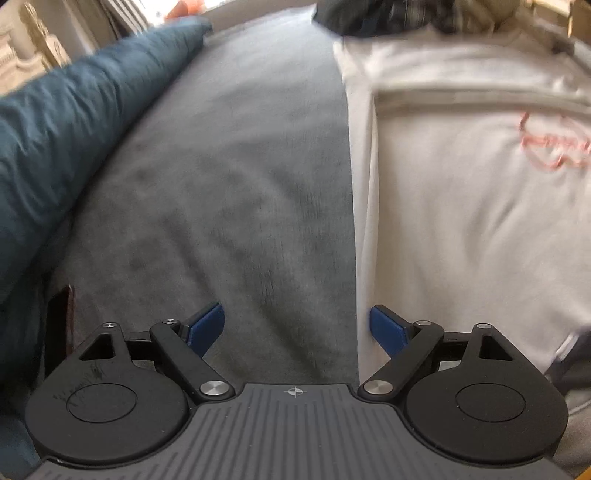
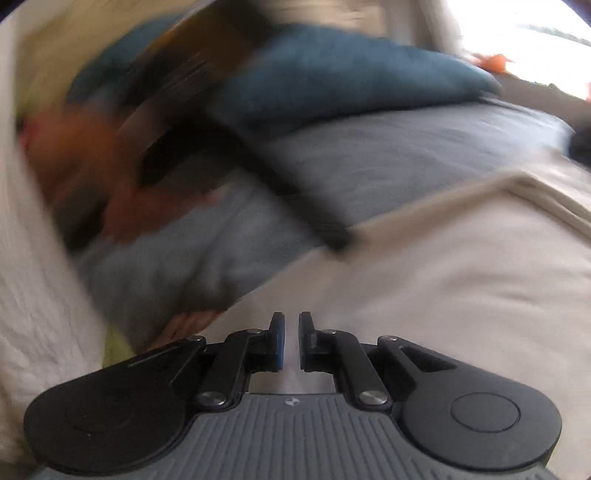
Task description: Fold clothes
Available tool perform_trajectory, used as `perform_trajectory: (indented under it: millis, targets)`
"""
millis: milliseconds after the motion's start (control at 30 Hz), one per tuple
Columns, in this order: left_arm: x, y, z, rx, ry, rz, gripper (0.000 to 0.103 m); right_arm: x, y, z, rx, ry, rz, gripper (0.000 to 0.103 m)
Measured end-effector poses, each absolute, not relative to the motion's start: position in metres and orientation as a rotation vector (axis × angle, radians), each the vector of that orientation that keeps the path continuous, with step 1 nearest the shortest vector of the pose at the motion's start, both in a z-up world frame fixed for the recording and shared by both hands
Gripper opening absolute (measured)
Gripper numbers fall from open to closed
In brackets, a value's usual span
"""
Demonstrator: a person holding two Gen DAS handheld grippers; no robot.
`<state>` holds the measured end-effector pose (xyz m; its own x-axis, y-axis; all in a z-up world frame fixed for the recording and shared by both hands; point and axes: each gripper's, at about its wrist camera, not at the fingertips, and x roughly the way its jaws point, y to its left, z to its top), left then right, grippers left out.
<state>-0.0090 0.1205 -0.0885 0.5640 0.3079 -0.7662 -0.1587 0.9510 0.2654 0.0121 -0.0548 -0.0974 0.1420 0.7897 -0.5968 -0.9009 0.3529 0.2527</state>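
Note:
A white shirt (image 1: pixel 461 221) with a pink print lies spread on the grey bed cover (image 1: pixel 240 166). My left gripper (image 1: pixel 295 321) hovers open over the shirt's left edge. One blue pad is above the bare cover and the other above the shirt, with nothing between them. In the right wrist view the same shirt (image 2: pixel 443 277) fills the lower right. My right gripper (image 2: pixel 291 321) is shut low over it, and white cloth shows in the thin slit between its pads. That view is heavily blurred.
A long dark blue pillow (image 1: pixel 74 129) lies along the left side of the bed, also visible as the pillow (image 2: pixel 351 81). Dark clothes (image 1: pixel 388 14) are heaped at the far end. A white textured blanket (image 2: pixel 29 277) is at the left. A blurred dark and orange shape (image 2: pixel 166 129) crosses the upper left.

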Motion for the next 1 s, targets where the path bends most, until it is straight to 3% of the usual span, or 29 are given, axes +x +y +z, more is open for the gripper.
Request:
perform_trajectory:
  millis: [200,433,633,833,1000]
  targets:
    - [-0.003,0.091,-0.062,0.180,0.788,-0.034,0.087,0.084,-0.160,-0.079,-0.096,0.745,0.772,0.008]
    - [-0.003,0.040,-0.116,0.292,0.943,-0.321,0.078,0.050,-0.231,-0.100,-0.192,0.848,0.649,0.007]
    - [-0.030,0.081,-0.115,0.301,1.016,-0.197,0.083,0.004,-0.312,-0.089,-0.181,0.935,0.465,0.006]
    - [-0.020,0.063,-0.097,0.280,0.941,-0.223,0.082,0.007,-0.274,-0.076,-0.098,0.847,0.604,0.006]
    - [-0.030,0.034,-0.113,0.355,1.011,-0.376,0.082,0.003,-0.252,-0.092,-0.161,0.896,0.713,0.006]
